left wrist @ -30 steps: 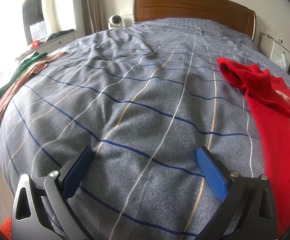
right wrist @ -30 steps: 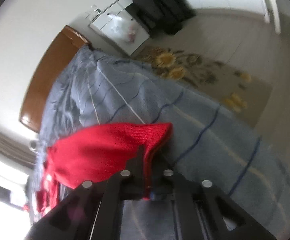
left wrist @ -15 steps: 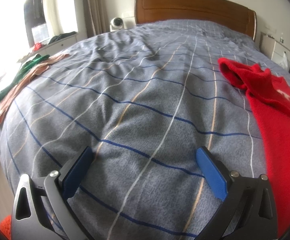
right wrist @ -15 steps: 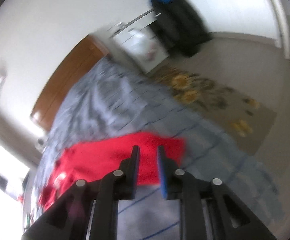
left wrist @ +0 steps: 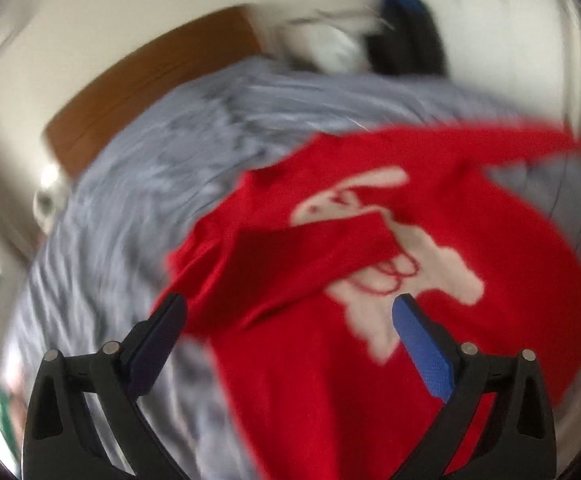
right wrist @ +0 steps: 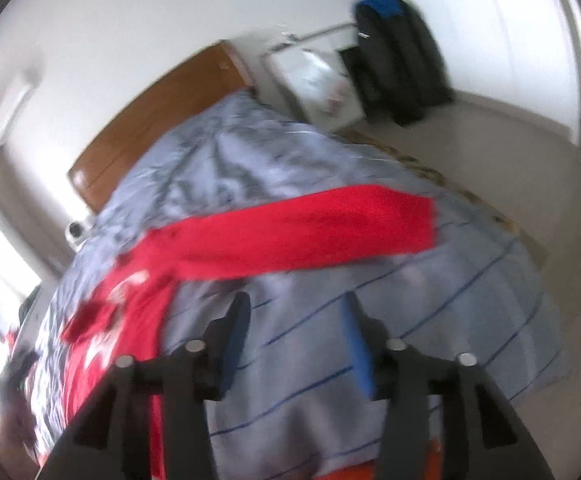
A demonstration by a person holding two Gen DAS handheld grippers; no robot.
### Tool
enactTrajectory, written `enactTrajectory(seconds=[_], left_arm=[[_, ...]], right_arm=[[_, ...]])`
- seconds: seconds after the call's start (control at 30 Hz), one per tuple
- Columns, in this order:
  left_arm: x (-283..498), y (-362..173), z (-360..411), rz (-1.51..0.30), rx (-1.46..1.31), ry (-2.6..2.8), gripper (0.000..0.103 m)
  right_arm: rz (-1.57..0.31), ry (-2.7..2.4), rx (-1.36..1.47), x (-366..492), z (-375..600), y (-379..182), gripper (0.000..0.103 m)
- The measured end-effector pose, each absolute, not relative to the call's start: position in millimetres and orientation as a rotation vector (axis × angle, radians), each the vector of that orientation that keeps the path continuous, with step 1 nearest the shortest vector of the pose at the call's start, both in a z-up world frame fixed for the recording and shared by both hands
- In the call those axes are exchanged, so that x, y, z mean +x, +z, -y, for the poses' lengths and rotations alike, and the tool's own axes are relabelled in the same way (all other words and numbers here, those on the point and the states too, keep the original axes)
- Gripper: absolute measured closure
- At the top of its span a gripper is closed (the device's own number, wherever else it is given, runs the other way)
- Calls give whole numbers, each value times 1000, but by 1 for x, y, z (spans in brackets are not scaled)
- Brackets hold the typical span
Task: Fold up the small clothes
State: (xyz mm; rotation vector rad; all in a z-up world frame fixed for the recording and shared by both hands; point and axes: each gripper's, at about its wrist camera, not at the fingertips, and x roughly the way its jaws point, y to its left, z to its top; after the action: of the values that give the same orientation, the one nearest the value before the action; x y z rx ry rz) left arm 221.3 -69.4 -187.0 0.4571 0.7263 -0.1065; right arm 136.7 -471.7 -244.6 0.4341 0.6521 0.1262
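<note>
While tools (left wrist: 290, 312) gape, red sweater (left wrist: 370, 240) flat

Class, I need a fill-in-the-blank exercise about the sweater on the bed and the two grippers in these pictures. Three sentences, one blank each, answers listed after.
1. The sweater lying on the bed is coloured ____.
2. The animal figure on the sweater's front is coloured ____.
3. The left gripper and the right gripper both have their fingers ____, gripping nothing.

Missing words: red; white; open
</note>
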Motion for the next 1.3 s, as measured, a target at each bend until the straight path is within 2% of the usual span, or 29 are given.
enactTrajectory(seconds=[0.13,0.3,0.33,0.37,0.4,0.57,0.73,0.9,1.13,1.3], left_arm=[[266,-224,98,-809,582,-100,2],[283,-245,117,-842,562,-75,21],[286,-245,117,-845,542,-84,39],[291,-245,115,-858,505,-103,77],[291,-241,114,-870,476,-109,98],[277,-187,52,-742,156,-25,99],[228,-137,-117,-610,-276,264,100],[178,-153,-235,-640,-388,569,100],[154,-206,-282,-715,-516,690,100],[130,-209,-303,-655,-602,763,100]], right_arm=[[-642,173,373,135,440,-248,55],[-626,170,386,129,447,-252,55],[-628,165,390,127,447,-252,55],[-631,163,393,127,447,-253,55],[-635,160,397,129,448,-254,55],[-639,160,414,128,450,-256,55],[-627,165,392,127,446,-253,55],[-617,172,397,127,445,-252,55],[-645,166,387,133,438,-256,55],[-653,163,345,131,431,-255,55]])
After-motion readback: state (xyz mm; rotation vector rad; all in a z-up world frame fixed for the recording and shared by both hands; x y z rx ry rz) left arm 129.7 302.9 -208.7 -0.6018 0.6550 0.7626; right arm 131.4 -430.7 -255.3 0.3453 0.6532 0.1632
